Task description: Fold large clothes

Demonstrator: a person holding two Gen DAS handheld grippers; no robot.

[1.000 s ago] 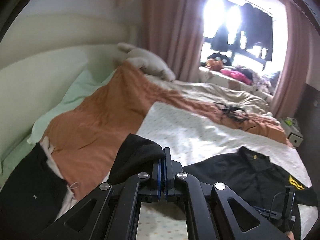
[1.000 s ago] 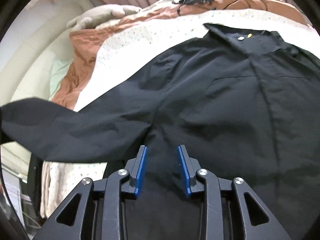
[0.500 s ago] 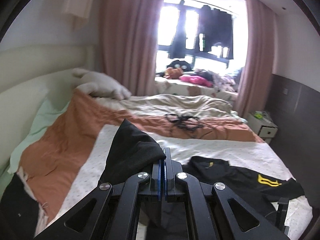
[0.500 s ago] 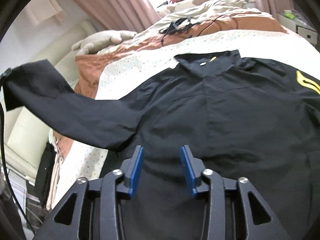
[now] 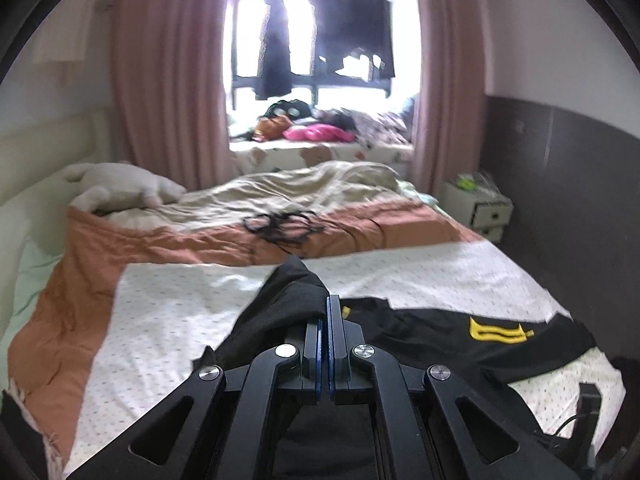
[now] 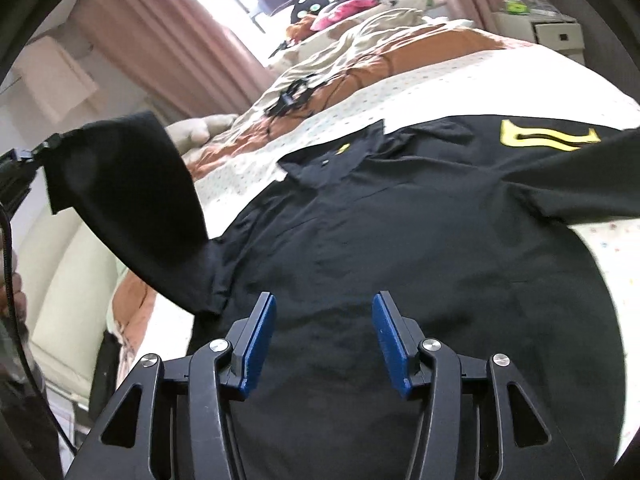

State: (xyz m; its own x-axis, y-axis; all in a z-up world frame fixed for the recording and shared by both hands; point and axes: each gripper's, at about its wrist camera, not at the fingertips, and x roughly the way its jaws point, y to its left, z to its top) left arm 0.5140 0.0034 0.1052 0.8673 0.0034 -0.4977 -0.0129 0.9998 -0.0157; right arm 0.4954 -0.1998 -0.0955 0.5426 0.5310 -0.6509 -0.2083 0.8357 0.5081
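**Sleeve lifted, ready to fold across**

We hold the left gripper [image 5: 325,320] clenched on the end of the sleeve [image 6: 132,196], which hangs raised above the bed [image 5: 200,300]. The black shirt [image 6: 400,240] lies face up and spread on the dotted sheet, collar toward the window, the yellow emblem [image 6: 548,138] on its far shoulder. Our right gripper [image 6: 323,340] hovers over the lower body of the shirt with its jaws released and nothing between them; whether its tips touch the cloth we cannot tell from this angle.

We judge this to be the first fold: bringing the sleeve in over the chest. The next move calls for carrying the sleeve across the shirt's middle and laying it flat before letting go, while the right gripper could press the body down so the shirt does not drag along.
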